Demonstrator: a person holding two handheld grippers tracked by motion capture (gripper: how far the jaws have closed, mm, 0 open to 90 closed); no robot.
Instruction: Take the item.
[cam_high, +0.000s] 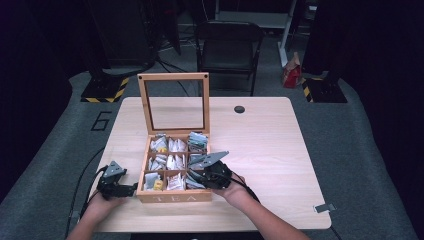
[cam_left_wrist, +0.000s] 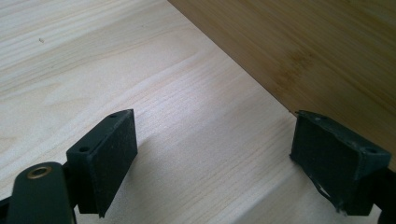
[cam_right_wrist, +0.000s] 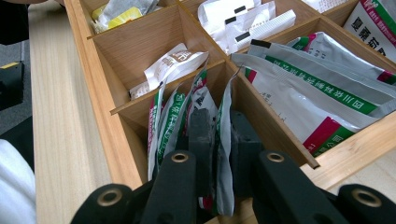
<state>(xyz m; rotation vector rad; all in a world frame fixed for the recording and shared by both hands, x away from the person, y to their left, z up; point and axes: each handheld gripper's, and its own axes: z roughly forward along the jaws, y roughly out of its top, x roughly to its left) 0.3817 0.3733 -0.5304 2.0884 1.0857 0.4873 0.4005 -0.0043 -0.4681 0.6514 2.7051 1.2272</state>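
Tea box sits near the front edge of the worktop, glass-paned lid standing upright at the back, "TEA" on the front wall. Nine compartments, most holding sachets.

Your right hand-held gripper is down in the front right compartment as the high view shows it. In the right gripper view the jaws stand narrow and pinch one silver sachet between the pads; its neighbours with green and red print stand on edge just beside it, in the same compartment. Grip looks taken low on the sachet, close to the compartment's wooden divider.

Your left hand-held gripper rests on the worktop just beside the box's left wall. Jaws wide, nothing between them; one pad stands very near that wall, and contact cannot be told.

Step in hand, as judged: the pick. The sachet is clamped but not yet lifted out of its slot.

Next move calls for:
- a straight pull up along the sachet's own plane, so it slides out between its neighbours rather than dragging them along;
- watching that only one sachet comes with the pads; the packing is tight and a second could ride up by friction;
- steadying the box with the left hand-held gripper against its wall, should the box shift or tip as the sachet comes free.
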